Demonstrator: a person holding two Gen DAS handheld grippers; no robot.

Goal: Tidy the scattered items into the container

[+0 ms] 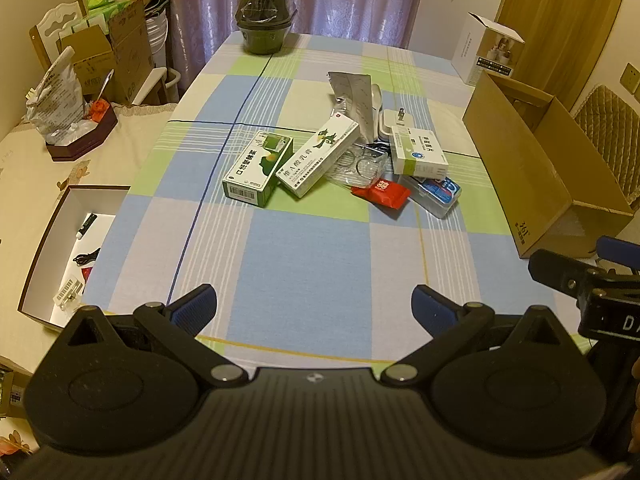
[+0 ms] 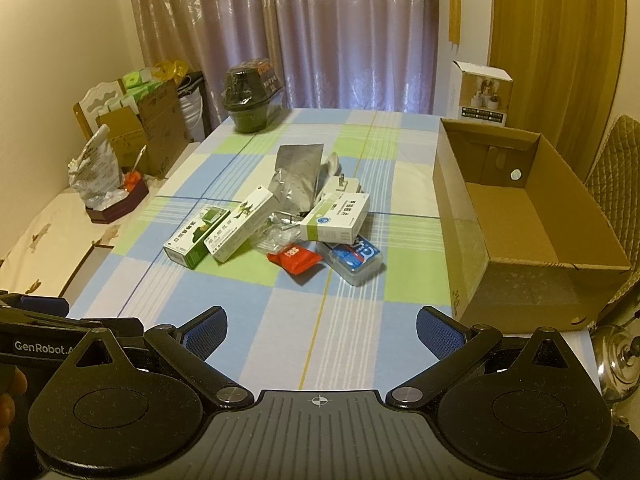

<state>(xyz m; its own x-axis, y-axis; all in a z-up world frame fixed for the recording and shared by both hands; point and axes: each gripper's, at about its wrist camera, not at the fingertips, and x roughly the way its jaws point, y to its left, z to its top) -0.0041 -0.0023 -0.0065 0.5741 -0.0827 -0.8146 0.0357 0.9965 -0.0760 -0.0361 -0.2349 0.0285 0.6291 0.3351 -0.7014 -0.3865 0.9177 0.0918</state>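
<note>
A checked tablecloth (image 2: 248, 304) of blue, green and pale squares covers the table. At its right edge stands the open cardboard box (image 2: 516, 216), empty inside, well apart from the heap of scattered items at the table's middle. In that heap, from larger to smaller, lie a silver foil pouch (image 2: 298, 172), a green medicine box (image 1: 256, 168) touching a long white ointment box (image 1: 316, 156) that leans over it, a white tablet box (image 2: 338, 218), a clear blue-labelled case (image 2: 354, 258), a red sachet (image 2: 296, 258) and a white plug (image 1: 396, 118). The left gripper (image 1: 314, 304) hovers over the near cloth, jaws spread wide and holding nothing. The right gripper (image 2: 322, 326) does likewise, wide and empty.
</note>
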